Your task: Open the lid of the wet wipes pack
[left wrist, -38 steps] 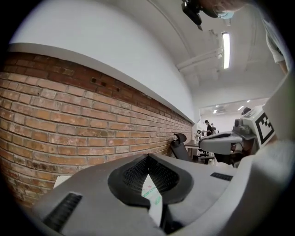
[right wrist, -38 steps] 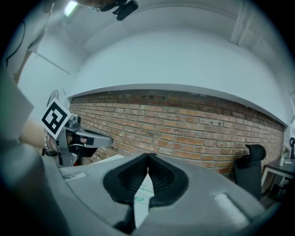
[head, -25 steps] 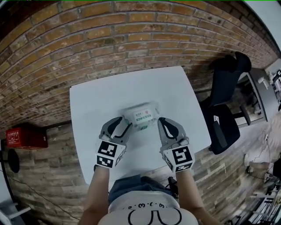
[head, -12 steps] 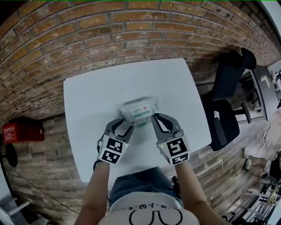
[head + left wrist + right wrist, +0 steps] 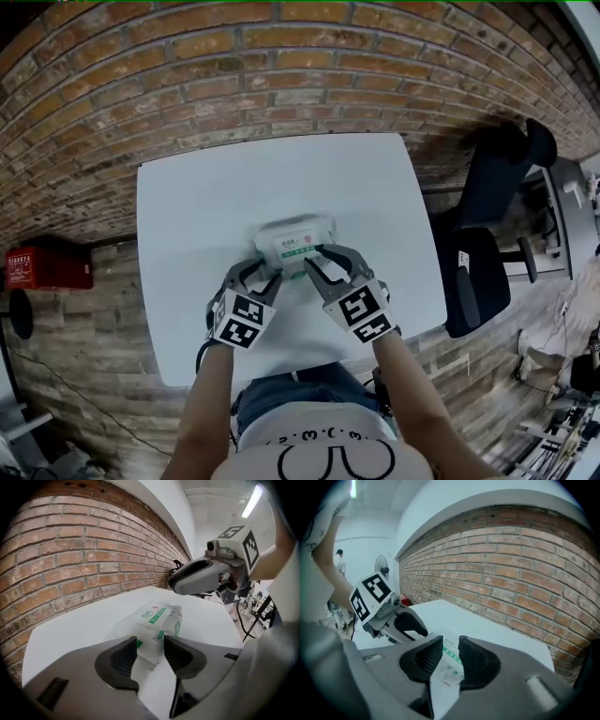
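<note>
The wet wipes pack (image 5: 293, 242), white with a green label, lies on the white table (image 5: 206, 197). My left gripper (image 5: 261, 271) is at its near left end and my right gripper (image 5: 319, 255) at its near right end. In the left gripper view the pack (image 5: 154, 620) has its crimped end between my left gripper's (image 5: 150, 646) pads, which stand apart. The right gripper (image 5: 451, 651) has just been opening its jaws. The pack's end (image 5: 449, 667) sits loose between them. The lid is flat.
A brick wall (image 5: 281, 84) runs behind the table. A black office chair (image 5: 487, 234) stands to the right and a red box (image 5: 47, 267) sits on the floor at the left. The table's near edge (image 5: 300, 366) is just below my grippers.
Both grippers came down with the pack, which was held up off the table and now rests on it. The right jaws have spread apart.
</note>
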A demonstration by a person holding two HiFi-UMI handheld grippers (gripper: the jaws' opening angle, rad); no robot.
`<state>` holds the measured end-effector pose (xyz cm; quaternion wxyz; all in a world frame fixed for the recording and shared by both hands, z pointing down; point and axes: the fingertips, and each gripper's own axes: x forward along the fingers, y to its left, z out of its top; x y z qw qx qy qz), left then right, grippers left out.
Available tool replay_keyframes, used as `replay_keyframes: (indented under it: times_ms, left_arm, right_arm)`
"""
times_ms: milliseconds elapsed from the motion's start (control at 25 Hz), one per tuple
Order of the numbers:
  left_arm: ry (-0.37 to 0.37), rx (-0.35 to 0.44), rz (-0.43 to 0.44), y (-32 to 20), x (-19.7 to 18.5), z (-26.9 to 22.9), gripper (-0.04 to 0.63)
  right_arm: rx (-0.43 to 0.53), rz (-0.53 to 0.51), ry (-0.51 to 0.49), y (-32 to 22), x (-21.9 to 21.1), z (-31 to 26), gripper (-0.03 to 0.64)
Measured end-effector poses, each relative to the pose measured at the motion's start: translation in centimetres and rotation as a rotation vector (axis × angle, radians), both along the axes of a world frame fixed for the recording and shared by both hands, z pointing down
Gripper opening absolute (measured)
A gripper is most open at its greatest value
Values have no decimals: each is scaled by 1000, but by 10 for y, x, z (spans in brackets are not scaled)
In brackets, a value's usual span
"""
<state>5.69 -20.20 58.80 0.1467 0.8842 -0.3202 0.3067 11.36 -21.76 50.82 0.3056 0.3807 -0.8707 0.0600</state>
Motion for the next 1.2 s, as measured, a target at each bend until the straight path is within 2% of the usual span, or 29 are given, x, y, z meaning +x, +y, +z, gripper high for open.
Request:
replay_keyframes:
  times_ms: [200, 560, 840, 1200]
  left_arm:
    - [-21, -9, 20, 2, 1, 0, 179]
    - [-43, -8, 14, 0, 1, -1, 179]
    - [-50, -13, 17, -1, 1, 1, 179]
    - [-55, -21, 32, -2, 2, 3, 179]
  right_arm:
    - [-57, -199, 154, 4, -10, 29, 112]
    - [-16, -491, 410, 4, -12, 70, 128]
    - [-19, -537, 417, 2, -13, 76, 104]
    - [-136, -550, 349, 9, -12, 68, 36]
